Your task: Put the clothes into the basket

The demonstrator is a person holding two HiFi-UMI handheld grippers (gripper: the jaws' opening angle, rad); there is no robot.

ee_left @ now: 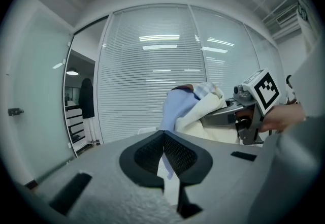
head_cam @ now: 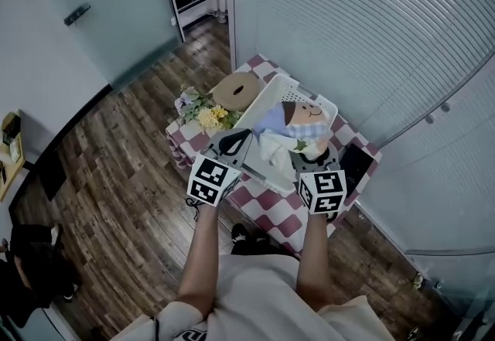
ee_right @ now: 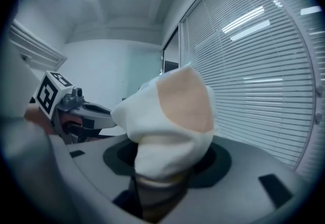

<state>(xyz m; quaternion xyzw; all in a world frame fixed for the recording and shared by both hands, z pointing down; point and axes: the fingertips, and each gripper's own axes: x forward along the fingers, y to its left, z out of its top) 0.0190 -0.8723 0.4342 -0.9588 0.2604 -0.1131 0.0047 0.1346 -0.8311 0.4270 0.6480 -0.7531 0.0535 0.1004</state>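
Note:
A white basket (head_cam: 272, 91) stands on a small checkered table (head_cam: 280, 208). Over it hangs a bundle of clothes (head_cam: 296, 120): pale blue and cream fabric with a cartoon face print. My left gripper (head_cam: 230, 144) is at the bundle's left edge, its jaws pinched on a thin fold of pale cloth (ee_left: 168, 176). My right gripper (head_cam: 313, 152) is at the bundle's near right side. In the right gripper view it (ee_right: 165, 167) is shut on a thick white-and-tan wad of cloth (ee_right: 175, 111). The clothes stretch between the two grippers; the blue part (ee_left: 177, 108) hangs in front of the left gripper.
On the table left of the basket lie a bunch of flowers (head_cam: 204, 114) and a round tan disc (head_cam: 235, 89). A black object (head_cam: 356, 162) sits at the table's right end. A glass wall with blinds (head_cam: 363, 30) runs close behind. Wooden floor (head_cam: 116, 177) lies to the left.

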